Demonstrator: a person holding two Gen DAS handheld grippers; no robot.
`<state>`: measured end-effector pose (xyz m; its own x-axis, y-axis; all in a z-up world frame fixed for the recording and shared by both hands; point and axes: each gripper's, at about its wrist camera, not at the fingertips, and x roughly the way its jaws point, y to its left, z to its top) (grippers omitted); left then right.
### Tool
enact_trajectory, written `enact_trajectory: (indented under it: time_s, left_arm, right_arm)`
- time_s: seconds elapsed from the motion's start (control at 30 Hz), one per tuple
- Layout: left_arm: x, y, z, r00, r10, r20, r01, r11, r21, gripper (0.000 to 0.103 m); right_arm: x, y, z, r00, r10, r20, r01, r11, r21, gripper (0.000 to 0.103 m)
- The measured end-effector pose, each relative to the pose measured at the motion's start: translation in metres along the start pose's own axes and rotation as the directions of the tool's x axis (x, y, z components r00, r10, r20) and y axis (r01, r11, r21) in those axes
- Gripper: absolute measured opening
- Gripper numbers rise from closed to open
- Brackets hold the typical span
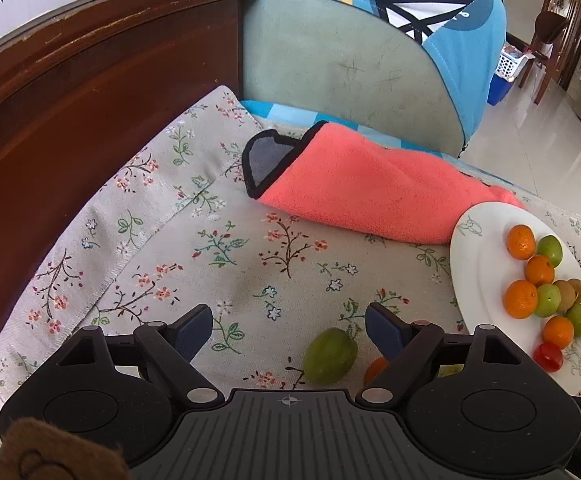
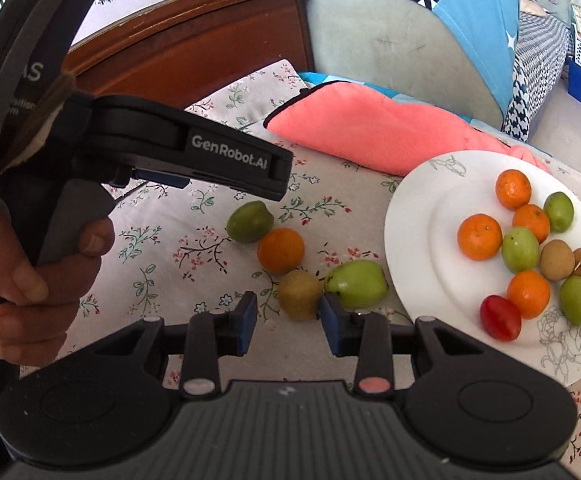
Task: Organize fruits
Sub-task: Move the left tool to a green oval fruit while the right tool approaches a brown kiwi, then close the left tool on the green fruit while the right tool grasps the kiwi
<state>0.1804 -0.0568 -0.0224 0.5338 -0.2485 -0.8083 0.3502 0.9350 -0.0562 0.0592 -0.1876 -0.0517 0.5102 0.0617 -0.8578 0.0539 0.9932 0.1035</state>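
Left gripper [image 1: 289, 330] is hovering low over the floral cloth [image 1: 210, 240], jaws spread wide, nothing between the pads. A green fruit [image 1: 330, 355] is lying on the cloth just inside the right-hand pad, not touching it as far as visible. An orange fruit [image 1: 375, 369] is peeking out from behind that same finger, mostly hidden.

Right gripper [image 2: 288, 314] is also sitting open, jaws apart. A brown kiwi-like fruit [image 2: 300, 294] is lying between the fingertips, closer to the right-hand pad; contact cannot be told. Just beside it a second green fruit [image 2: 356, 283] is lying on the cloth, touching or nearly touching the edge of the white plate [image 2: 414, 240]. Behind the kiwi an orange [image 2: 280, 250] is sitting next to another green fruit [image 2: 249, 221], the two touching.

The plate is carrying four oranges, four green fruits, two brown fruits and one red tomato [image 2: 500, 317], clustered toward its right side.

A pink towel [image 2: 370, 132] is lying folded behind the plate, its end tucked under the plate rim. In the right wrist view the left gripper body is showing from the side, held in a hand [image 2: 38, 272], hanging above the loose green fruit.
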Motion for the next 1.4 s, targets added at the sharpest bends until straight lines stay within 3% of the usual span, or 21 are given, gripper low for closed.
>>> enact_trajectory:
  time_s: [0.3, 0.63, 0.83, 1.1, 1.2, 1.4]
  left_arm:
    - [0.001, 0.006, -0.009, 0.999, -0.051, -0.010, 0.051, 0.999, 0.000, 0.084]
    - [0.003, 0.003, -0.017, 0.999, -0.043, -0.004, 0.043, 0.998, 0.051, 0.083]
    - [0.004, 0.003, -0.021, 0.999, -0.045, -0.012, 0.046, 0.997, 0.069, 0.069]
    - [-0.002, -0.003, -0.027, 0.997, -0.075, 0.002, 0.074, 0.989, 0.129, 0.030]
    - [-0.002, -0.003, -0.026, 0.996, -0.083, 0.006, 0.082, 0.988, 0.127, 0.025]
    - [-0.004, -0.004, -0.027, 0.997, -0.078, 0.016, 0.075, 0.989, 0.128, 0.024]
  right_arm:
    - [0.005, 0.001, 0.002, 1.000, -0.016, 0.007, 0.016, 0.999, 0.031, 0.036]
    - [0.004, 0.001, 0.002, 0.999, -0.039, 0.009, 0.039, 0.999, 0.025, 0.033]
    - [0.003, -0.001, 0.001, 0.999, -0.043, 0.007, 0.043, 0.999, 0.030, 0.026]
    - [0.003, 0.000, 0.001, 0.999, -0.041, 0.007, 0.041, 0.999, 0.032, 0.026]
    - [0.002, 0.000, 0.001, 0.999, -0.041, 0.007, 0.040, 0.999, 0.034, 0.026]
    - [0.001, 0.000, 0.000, 0.999, -0.039, 0.006, 0.039, 0.999, 0.036, 0.026]
